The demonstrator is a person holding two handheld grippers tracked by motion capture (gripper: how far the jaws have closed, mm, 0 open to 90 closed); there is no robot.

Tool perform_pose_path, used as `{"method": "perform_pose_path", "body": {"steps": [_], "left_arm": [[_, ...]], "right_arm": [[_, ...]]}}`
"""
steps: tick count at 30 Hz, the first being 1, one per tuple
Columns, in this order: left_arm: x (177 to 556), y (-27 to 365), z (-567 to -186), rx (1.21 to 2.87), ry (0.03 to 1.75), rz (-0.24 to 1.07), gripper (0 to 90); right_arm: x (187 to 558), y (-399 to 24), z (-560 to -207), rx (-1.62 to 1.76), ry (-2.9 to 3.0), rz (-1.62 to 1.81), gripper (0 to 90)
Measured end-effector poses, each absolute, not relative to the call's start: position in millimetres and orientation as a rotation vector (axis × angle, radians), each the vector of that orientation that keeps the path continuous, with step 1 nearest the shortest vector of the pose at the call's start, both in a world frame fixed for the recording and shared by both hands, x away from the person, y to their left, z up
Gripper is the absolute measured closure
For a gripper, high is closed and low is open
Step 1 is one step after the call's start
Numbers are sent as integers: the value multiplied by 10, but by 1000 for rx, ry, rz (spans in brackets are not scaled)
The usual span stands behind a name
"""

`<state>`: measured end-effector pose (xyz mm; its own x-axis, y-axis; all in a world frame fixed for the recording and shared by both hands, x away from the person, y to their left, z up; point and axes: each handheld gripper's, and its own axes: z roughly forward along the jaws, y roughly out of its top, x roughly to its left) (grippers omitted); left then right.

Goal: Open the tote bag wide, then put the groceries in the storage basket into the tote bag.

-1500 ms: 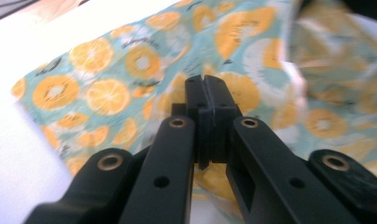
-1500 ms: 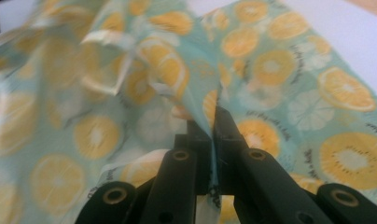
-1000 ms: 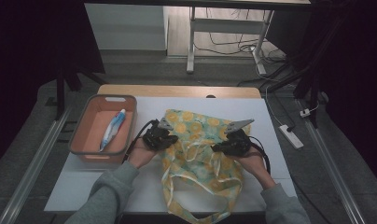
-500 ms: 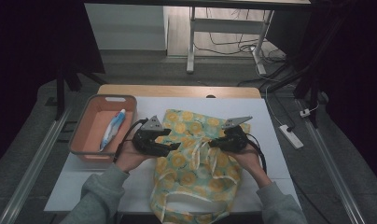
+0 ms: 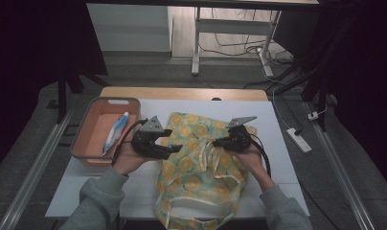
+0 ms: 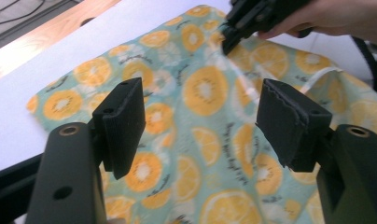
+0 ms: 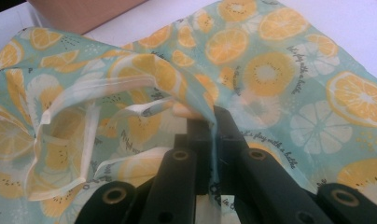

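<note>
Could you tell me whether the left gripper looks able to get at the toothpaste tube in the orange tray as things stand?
Probably yes: the left gripper is open and holds nothing, and the tube lies uncovered in the tray beside it.

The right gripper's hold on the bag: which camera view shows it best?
The right gripper view: the right gripper has its jaws shut on a fold of the bag. The high view shows it small; the left gripper view shows it far off, at the top edge.
</note>
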<state>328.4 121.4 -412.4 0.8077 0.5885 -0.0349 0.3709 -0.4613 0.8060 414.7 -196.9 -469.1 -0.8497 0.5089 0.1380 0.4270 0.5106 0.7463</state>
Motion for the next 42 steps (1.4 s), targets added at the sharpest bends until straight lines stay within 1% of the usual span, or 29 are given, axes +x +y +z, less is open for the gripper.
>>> {"method": "perform_pose_path", "body": {"steps": [6,10,13,17,23,31,34,37,42], "left_arm": [[3378,1384,-4139,2107,769,358,323],[3459,1506,-4136,2094,814,366,319],[3506,1602,-4126,2090,857,405,315],[3573,1743,-4136,2088,929,462,311],[3695,1984,-4192,2069,1028,473,305],[3825,2352,-4260,2047,1186,528,296],[3907,2496,-4334,2054,1273,522,288],[4036,2566,-4450,2133,1344,523,282],[4310,2690,-4573,2150,1470,469,274]], "right_arm": [[4142,-2004,-4672,828,2633,1269,870],[4145,-2021,-4671,827,2630,1270,870],[4140,-2025,-4674,833,2633,1268,870],[4131,-2024,-4660,823,2629,1272,870],[4127,-2033,-4666,827,2630,1265,870],[4118,-2035,-4669,830,2630,1257,869],[4114,-2038,-4666,829,2630,1259,869],[4112,-2039,-4658,824,2630,1263,869],[4124,-2043,-4677,831,2635,1255,869]]}}
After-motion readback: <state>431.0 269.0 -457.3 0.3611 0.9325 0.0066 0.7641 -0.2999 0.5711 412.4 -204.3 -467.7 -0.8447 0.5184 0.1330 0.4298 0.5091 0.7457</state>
